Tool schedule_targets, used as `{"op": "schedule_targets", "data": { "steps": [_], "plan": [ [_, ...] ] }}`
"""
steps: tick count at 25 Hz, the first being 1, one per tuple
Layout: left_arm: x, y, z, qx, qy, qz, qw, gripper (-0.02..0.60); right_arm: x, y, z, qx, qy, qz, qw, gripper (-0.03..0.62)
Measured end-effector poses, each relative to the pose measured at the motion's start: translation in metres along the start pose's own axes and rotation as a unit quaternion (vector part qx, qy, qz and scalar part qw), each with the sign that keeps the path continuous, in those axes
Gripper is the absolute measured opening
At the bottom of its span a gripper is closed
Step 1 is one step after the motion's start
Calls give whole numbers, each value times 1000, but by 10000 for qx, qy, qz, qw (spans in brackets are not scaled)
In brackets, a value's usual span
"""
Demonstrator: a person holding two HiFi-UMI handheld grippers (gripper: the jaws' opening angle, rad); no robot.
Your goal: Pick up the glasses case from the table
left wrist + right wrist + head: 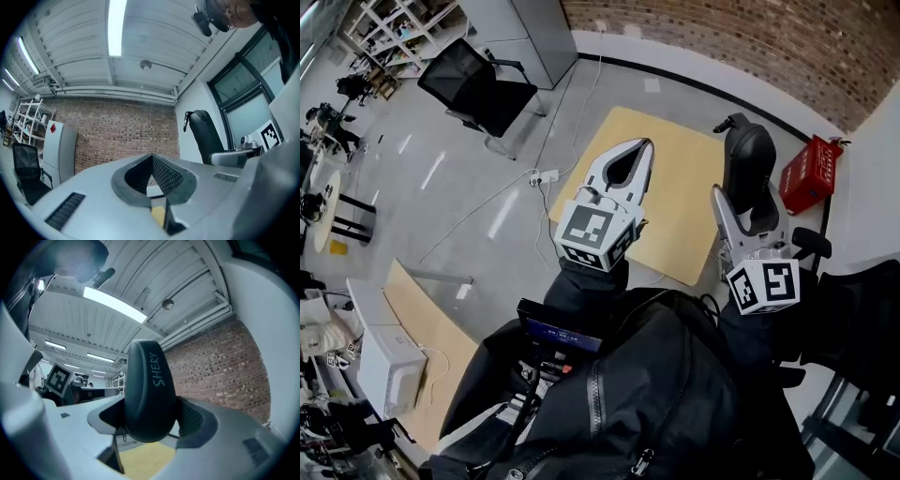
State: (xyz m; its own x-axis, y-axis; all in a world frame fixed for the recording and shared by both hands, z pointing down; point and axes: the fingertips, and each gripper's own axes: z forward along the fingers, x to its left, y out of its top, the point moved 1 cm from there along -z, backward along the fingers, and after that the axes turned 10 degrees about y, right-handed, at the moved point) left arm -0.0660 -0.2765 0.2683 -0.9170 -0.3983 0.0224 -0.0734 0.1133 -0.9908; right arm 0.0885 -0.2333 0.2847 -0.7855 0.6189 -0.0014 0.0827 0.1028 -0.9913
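The glasses case (749,161) is a black oval hard case with a small strap at its top. My right gripper (747,216) is shut on it and holds it upright in the air, over the right edge of the light wooden table (673,178). In the right gripper view the case (150,390) fills the space between the jaws, with the word SHERY on its side. My left gripper (643,145) hovers over the table's left part, its jaws shut with nothing between them. The left gripper view shows the two ribbed pads (165,174) meeting at their tips.
A red crate (809,173) stands on the floor right of the table. A black office chair (478,89) stands at the back left, near a grey cabinet (530,33). A white power strip (546,175) and cables lie on the floor by the table's left corner. A brick wall runs behind.
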Motion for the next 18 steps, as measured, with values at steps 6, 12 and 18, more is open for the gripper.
{"op": "schedule_targets", "data": {
  "steps": [6,12,18],
  "plan": [
    [0,-2,-1,-28,34,48,10000,-2,1,0,3,-94,38,-12,9999,333],
    [0,-8,1,25,30,39,10000,-2,0,-2,3,-138,-5,32,9999,333],
    [-1,-16,4,156,34,-13,9999,-2,-2,-4,4,-81,-26,-92,9999,333]
  ]
}}
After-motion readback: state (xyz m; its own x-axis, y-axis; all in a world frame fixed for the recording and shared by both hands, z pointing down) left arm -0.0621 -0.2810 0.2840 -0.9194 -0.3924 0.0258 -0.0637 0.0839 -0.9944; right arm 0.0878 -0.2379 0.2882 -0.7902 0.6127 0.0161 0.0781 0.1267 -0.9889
